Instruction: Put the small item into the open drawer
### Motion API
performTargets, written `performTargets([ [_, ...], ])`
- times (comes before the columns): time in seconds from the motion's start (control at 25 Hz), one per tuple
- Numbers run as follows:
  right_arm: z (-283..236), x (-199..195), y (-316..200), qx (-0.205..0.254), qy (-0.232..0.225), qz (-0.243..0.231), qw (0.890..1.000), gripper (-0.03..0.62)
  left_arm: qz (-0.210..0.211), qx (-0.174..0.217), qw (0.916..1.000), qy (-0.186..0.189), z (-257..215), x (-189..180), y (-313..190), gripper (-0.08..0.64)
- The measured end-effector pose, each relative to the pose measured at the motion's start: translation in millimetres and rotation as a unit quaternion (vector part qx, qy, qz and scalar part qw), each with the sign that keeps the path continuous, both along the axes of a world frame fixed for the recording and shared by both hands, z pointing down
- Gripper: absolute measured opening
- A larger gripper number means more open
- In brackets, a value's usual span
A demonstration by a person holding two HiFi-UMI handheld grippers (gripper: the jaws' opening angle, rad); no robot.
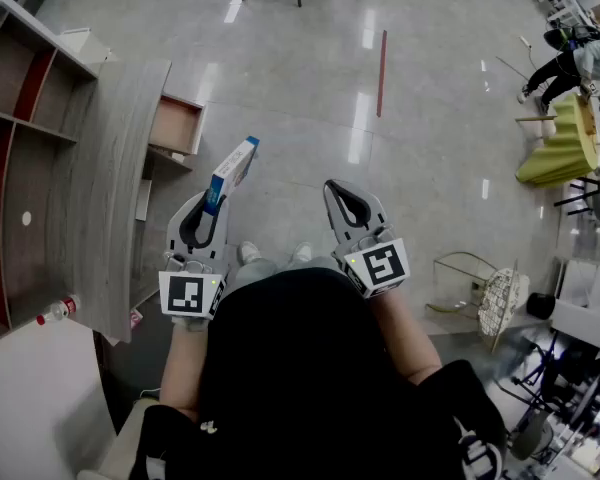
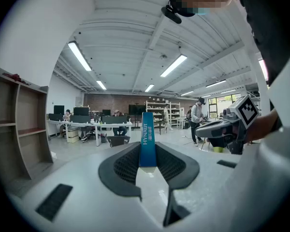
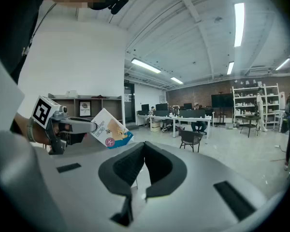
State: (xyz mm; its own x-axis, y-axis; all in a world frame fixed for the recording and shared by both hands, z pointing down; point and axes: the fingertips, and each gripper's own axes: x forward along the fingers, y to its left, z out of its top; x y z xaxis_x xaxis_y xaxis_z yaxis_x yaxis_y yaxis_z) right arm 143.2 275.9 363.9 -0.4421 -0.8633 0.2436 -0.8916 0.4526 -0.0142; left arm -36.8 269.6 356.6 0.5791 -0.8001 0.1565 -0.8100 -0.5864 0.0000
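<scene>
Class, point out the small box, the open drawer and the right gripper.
small box (image 1: 231, 174), head view, its blue side.
open drawer (image 1: 173, 126), head view, its bare inside.
right gripper (image 3: 144, 145), right gripper view, where its shut fingertips meet.

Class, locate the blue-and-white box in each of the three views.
Head view: left of centre, box jutting from the left hand-held gripper.
Left gripper view: box dead centre, edge-on between the jaws.
Right gripper view: box left of centre.
Shared landmark: the wooden shelf unit, at the left in all three.
</scene>
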Motion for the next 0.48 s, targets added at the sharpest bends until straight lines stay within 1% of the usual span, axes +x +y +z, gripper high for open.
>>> performTargets([
  [0.12, -1, -14, -1, -0.008, 0.003, 0.004, 1.000, 0.012, -0.001, -0.002, 1.0000, 0.001, -1, -16, -3, 0.091],
  [0.32, -2, -46, -13, -0.001, 0.005, -0.002, 1.000, 0.012, -0.002, -0.007, 1.0000, 0.005, 3, -48, -15, 0.092],
  [0.48, 3, -73, -22, -0.003, -0.011, -0.005, 1.000, 0.012, -0.007, -0.015, 0.9998, 0.011, 12, -77, -25, 0.092],
])
